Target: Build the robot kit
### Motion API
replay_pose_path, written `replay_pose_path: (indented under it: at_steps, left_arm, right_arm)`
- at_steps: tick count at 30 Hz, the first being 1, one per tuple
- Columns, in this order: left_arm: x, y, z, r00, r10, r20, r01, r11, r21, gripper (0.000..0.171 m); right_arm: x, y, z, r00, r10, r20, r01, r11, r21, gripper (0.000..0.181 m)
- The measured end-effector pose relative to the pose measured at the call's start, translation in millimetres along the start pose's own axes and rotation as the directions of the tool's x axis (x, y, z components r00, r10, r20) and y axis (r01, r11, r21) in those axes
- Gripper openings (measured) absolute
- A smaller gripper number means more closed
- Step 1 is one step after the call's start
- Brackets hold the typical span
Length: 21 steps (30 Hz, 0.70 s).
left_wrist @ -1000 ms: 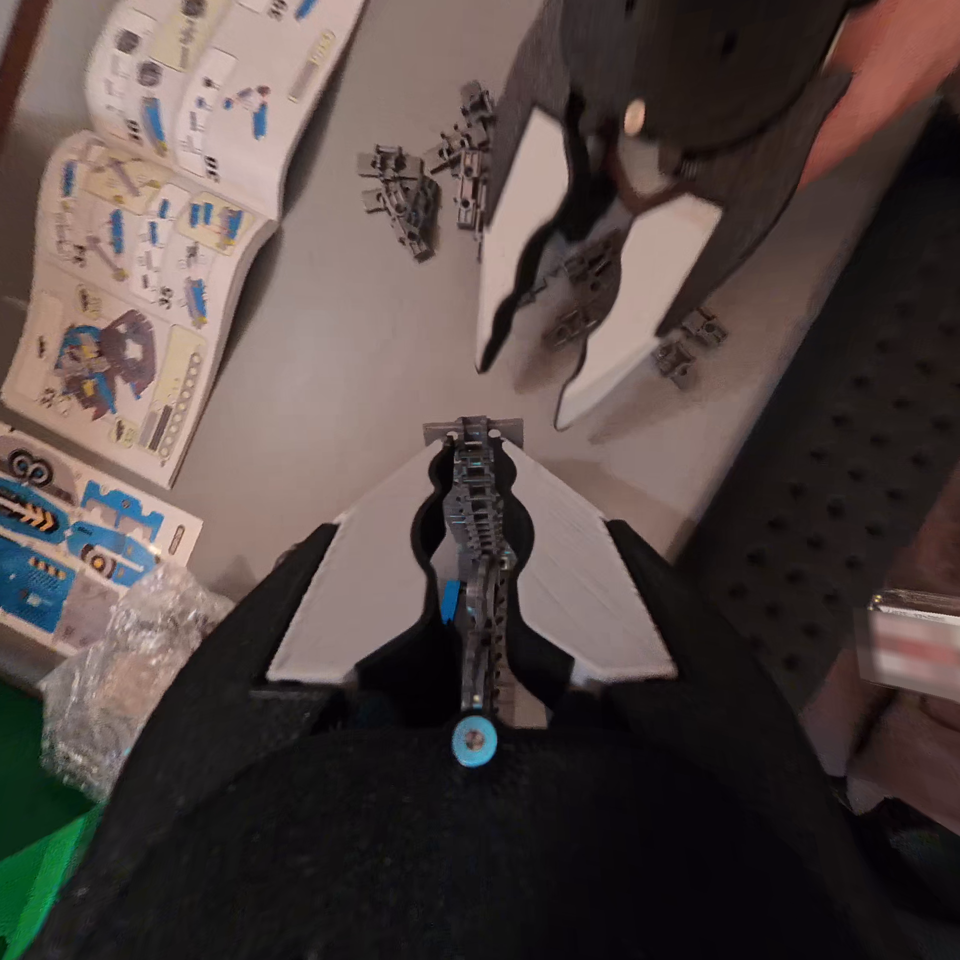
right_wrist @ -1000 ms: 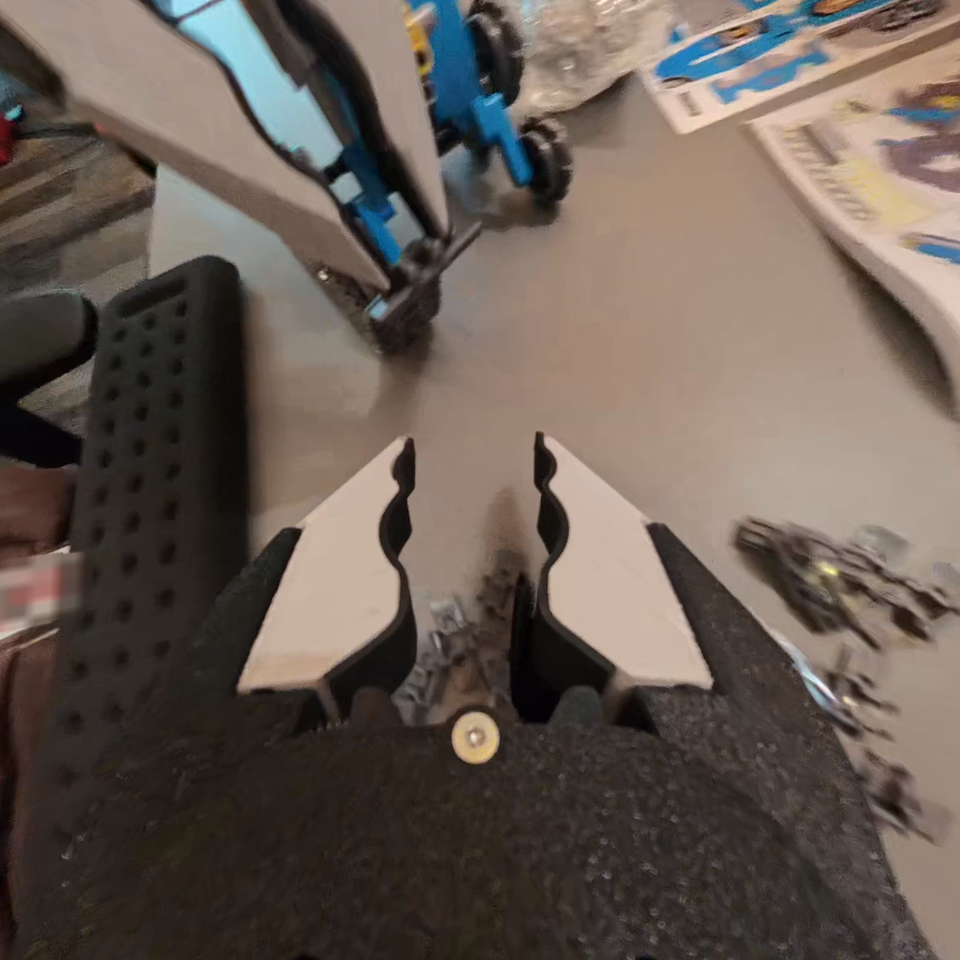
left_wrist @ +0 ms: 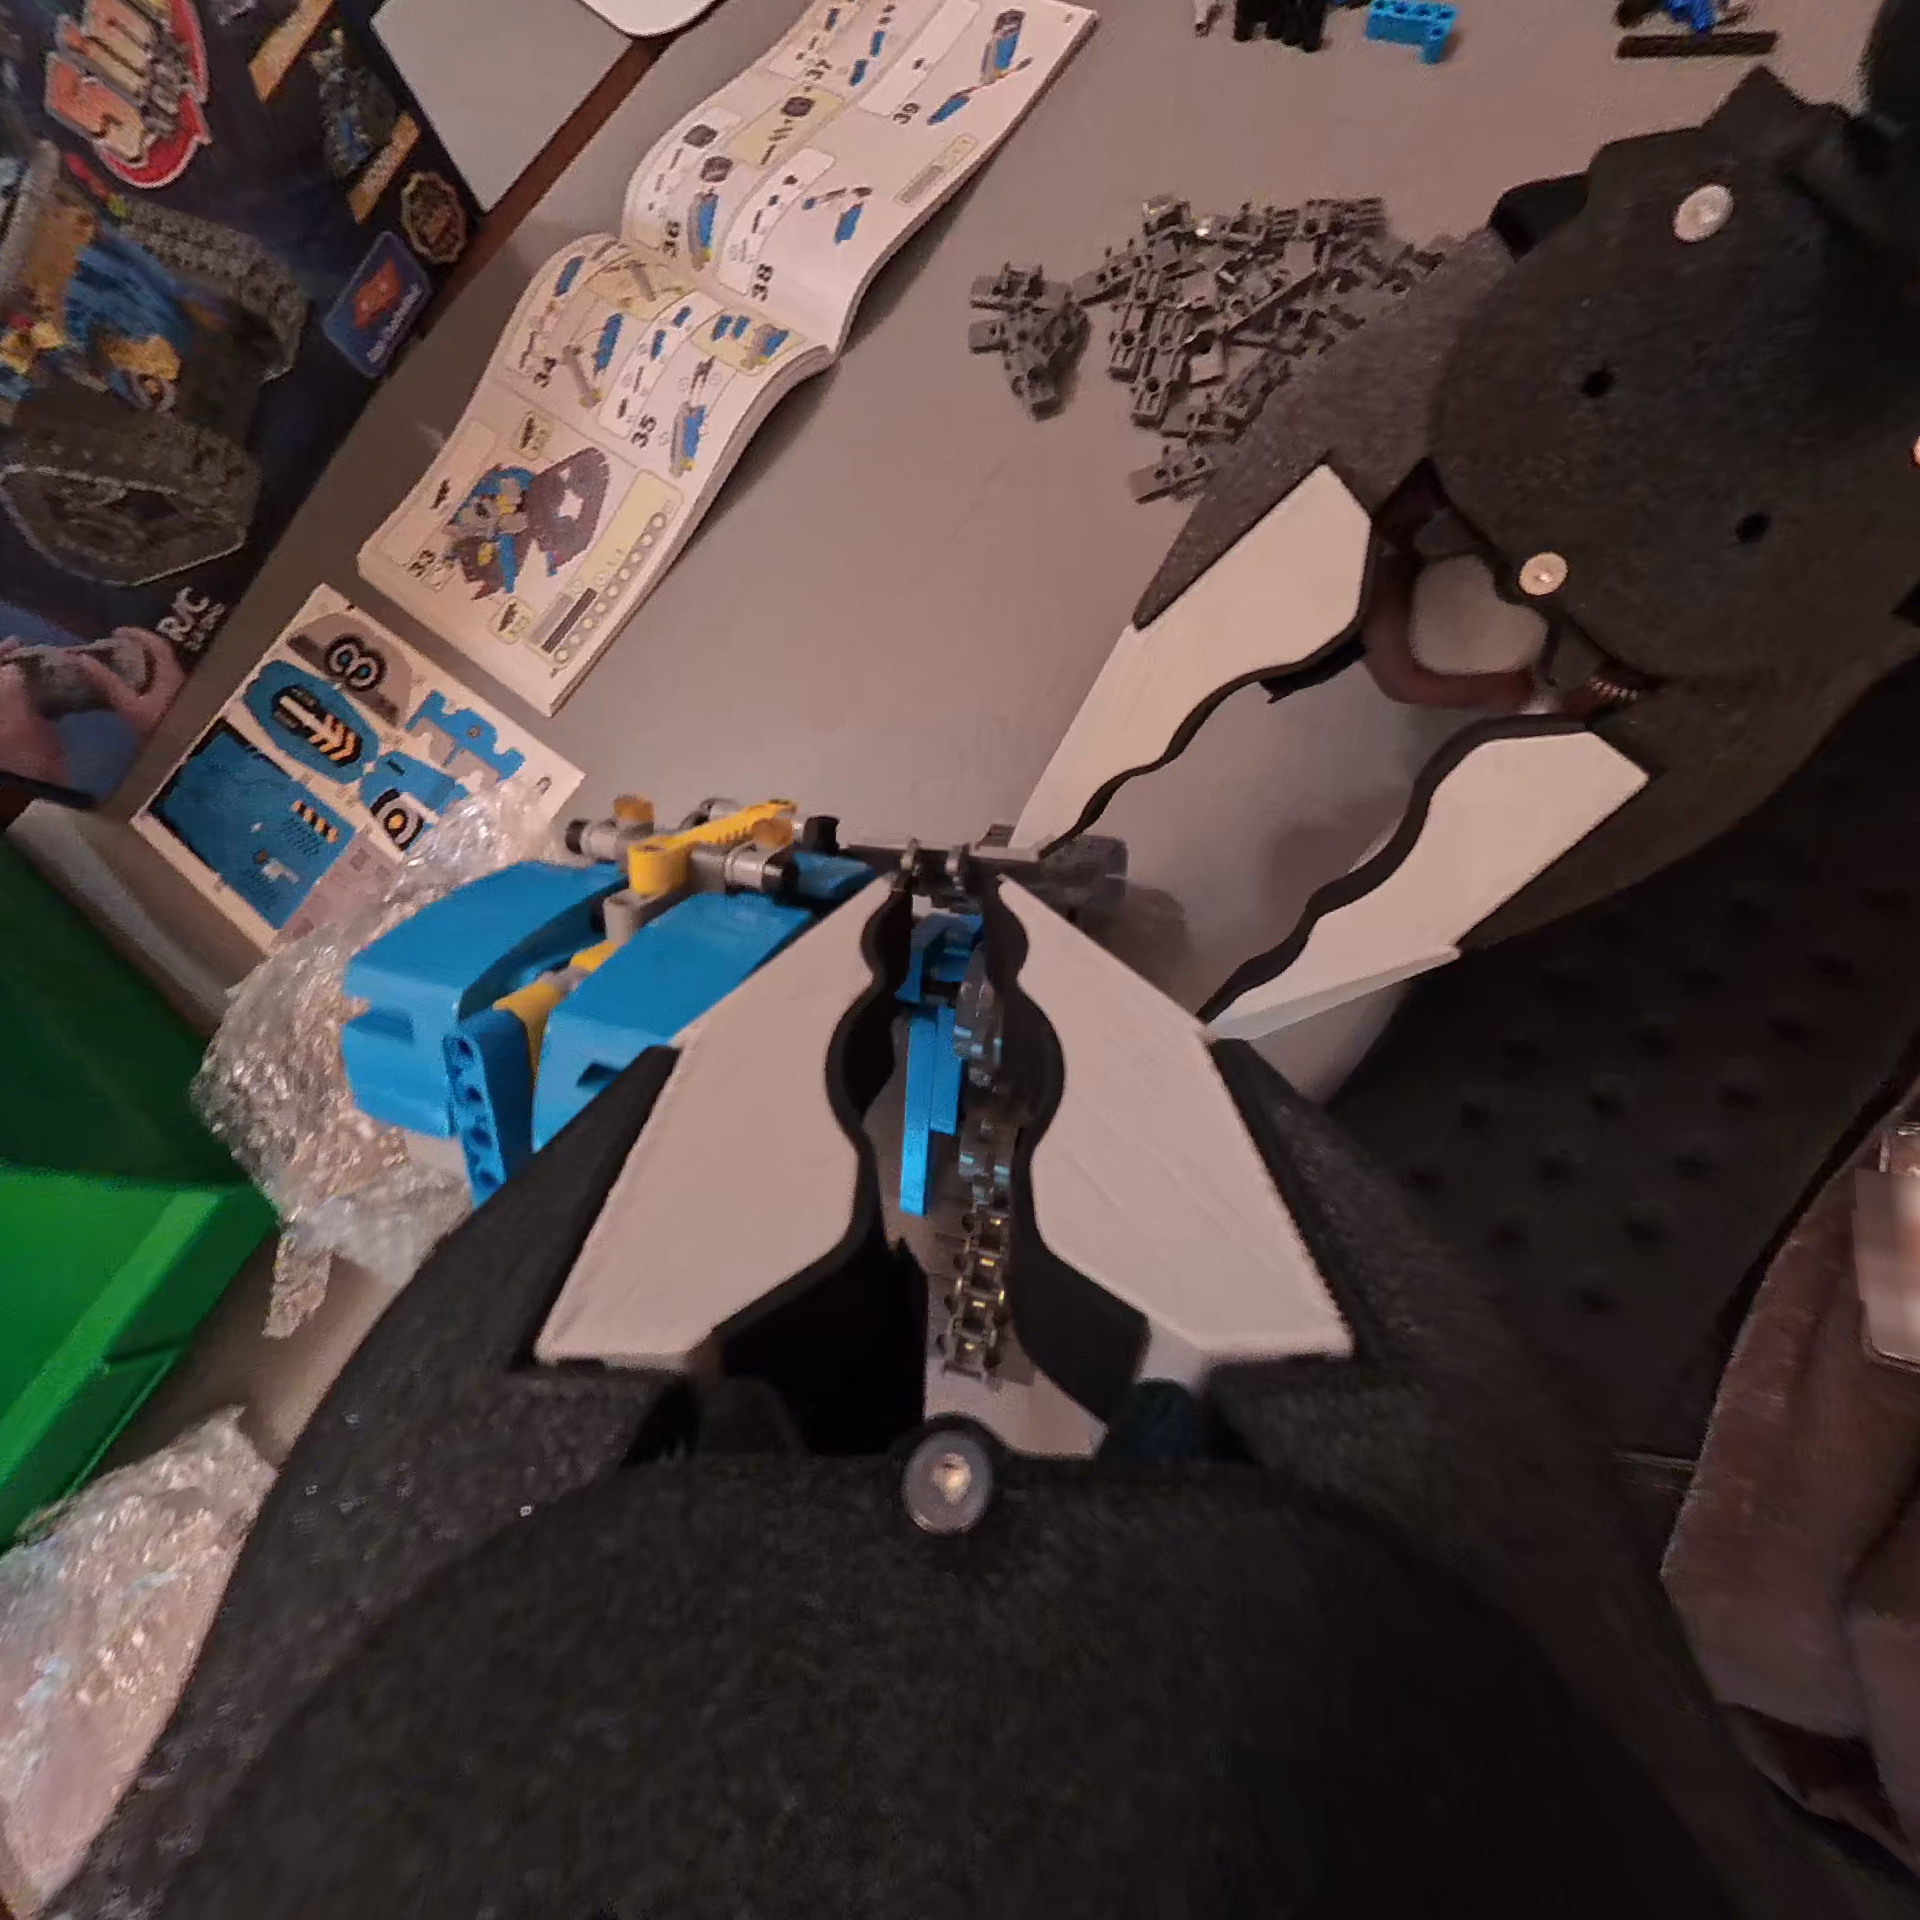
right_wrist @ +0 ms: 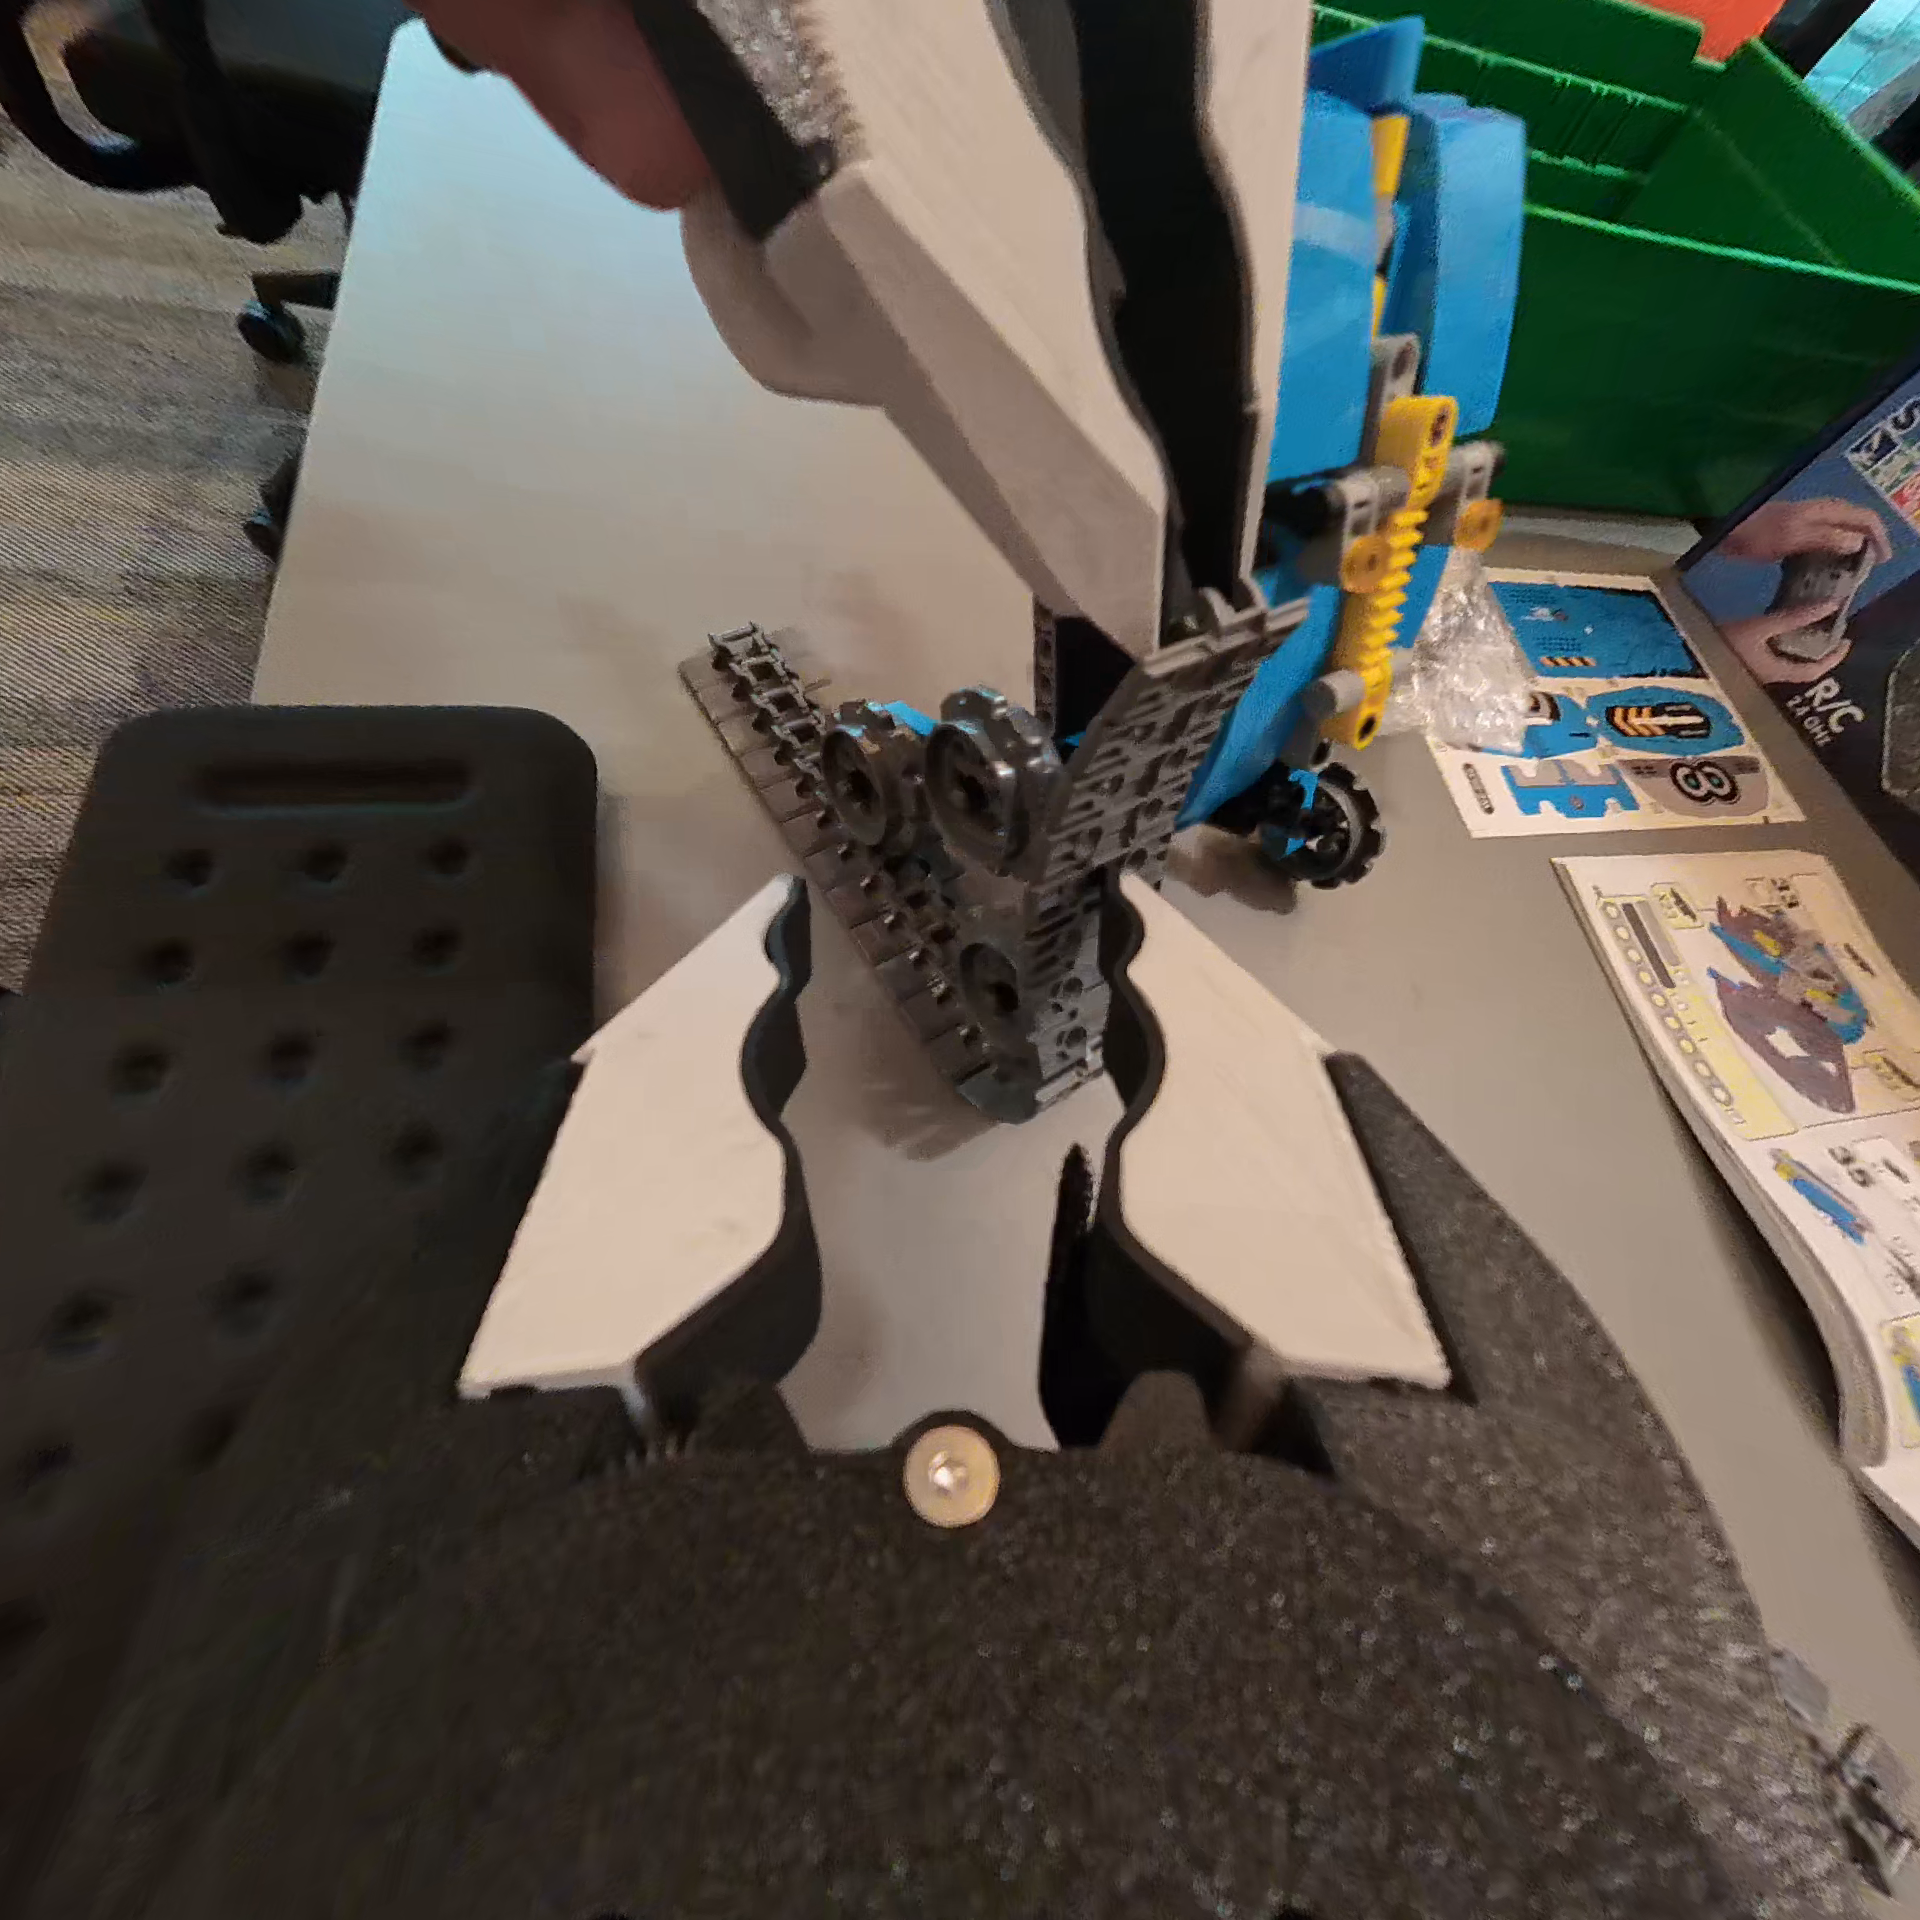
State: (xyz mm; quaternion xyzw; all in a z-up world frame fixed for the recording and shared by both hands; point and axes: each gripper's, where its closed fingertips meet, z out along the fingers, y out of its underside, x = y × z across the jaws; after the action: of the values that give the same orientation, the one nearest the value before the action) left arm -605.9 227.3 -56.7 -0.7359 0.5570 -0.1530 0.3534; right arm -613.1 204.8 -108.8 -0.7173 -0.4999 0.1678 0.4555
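Since the last frame my right gripper (right_wrist: pixel 961 914) has come off the pile of grey track links (left_wrist: pixel 1195 301) and moved in beside the blue tracked model (left_wrist: pixel 582 997); my left has lifted so the model's blue body fills its view. Left gripper (left_wrist: pixel 945 894): jaws together, clamped on the model's frame beside the grey track chain (right_wrist: pixel 904 883), model tilted above the grey table (left_wrist: pixel 883 582). Right gripper: jaws apart, tips astride the chain's lower end; contact I cannot tell. Open instruction booklet (left_wrist: pixel 665 343) and sticker sheet (left_wrist: pixel 343 748) lie to the side, well apart.
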Motion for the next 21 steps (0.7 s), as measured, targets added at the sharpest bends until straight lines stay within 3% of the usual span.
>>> replay_pose_path:
  at_steps: [13,17,21]
  left_arm:
    - [-6,49,-22,0.991,-0.087,0.106,0.081,0.995,0.056,0.014]
    - [-3,68,-24,0.984,-0.159,0.08,0.15,0.983,0.108,0.014]
    - [-4,65,-13,0.971,-0.238,0.036,0.227,0.954,0.197,0.014]
  right_arm:
    - [-5,-4,10,0.999,-0.033,0.001,0.033,0.999,-0.001,0.05]
    - [-6,-5,10,0.999,-0.035,0.01,0.035,0.999,0.0,0.05]
    - [-8,-6,9,0.999,-0.04,0.025,0.04,0.999,0.009,0.048]
